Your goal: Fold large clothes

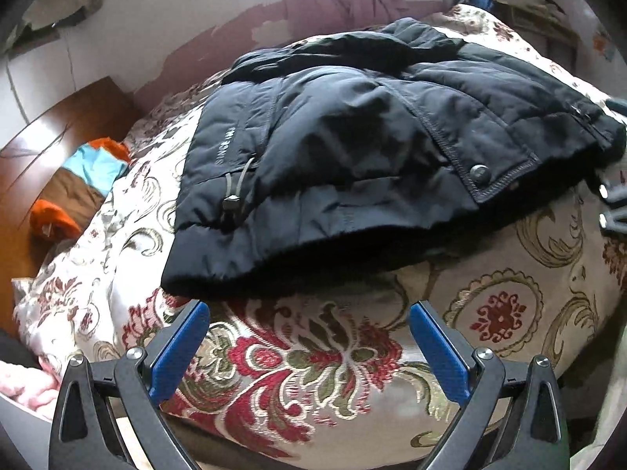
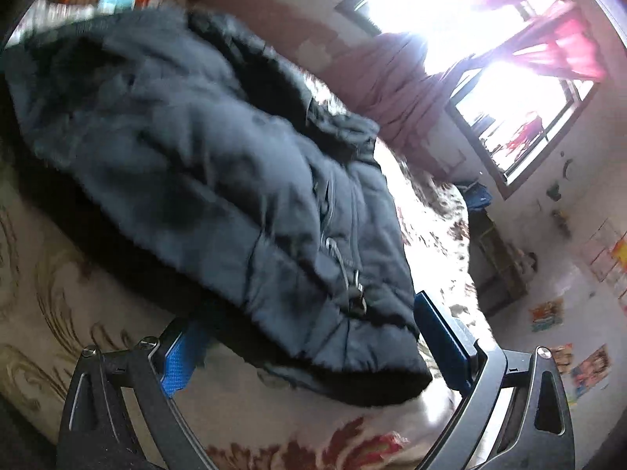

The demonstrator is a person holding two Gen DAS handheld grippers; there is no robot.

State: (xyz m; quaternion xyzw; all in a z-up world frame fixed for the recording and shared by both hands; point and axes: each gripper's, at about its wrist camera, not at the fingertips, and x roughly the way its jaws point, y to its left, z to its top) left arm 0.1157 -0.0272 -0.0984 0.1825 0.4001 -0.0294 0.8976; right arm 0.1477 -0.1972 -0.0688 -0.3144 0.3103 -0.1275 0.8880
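A dark navy padded jacket (image 1: 352, 149) lies folded on the floral bedspread (image 1: 305, 368). It has a drawcord toggle (image 1: 231, 201) and a snap button (image 1: 479, 174). My left gripper (image 1: 309, 313) is open and empty, just in front of the jacket's near hem. In the right wrist view the jacket (image 2: 203, 180) fills the left and middle, blurred. My right gripper (image 2: 309, 321) is open with its jaws on either side of the jacket's hem corner, near the cord toggle (image 2: 354, 293). Part of the right gripper (image 1: 613, 203) shows at the right edge of the left wrist view.
A wooden headboard (image 1: 58, 133) with orange, blue and brown clothing (image 1: 78, 184) stands at the left. Pink curtains (image 2: 399, 90) and a bright window (image 2: 509, 78) lie behind the bed. A pink blanket (image 1: 23, 387) lies at the lower left.
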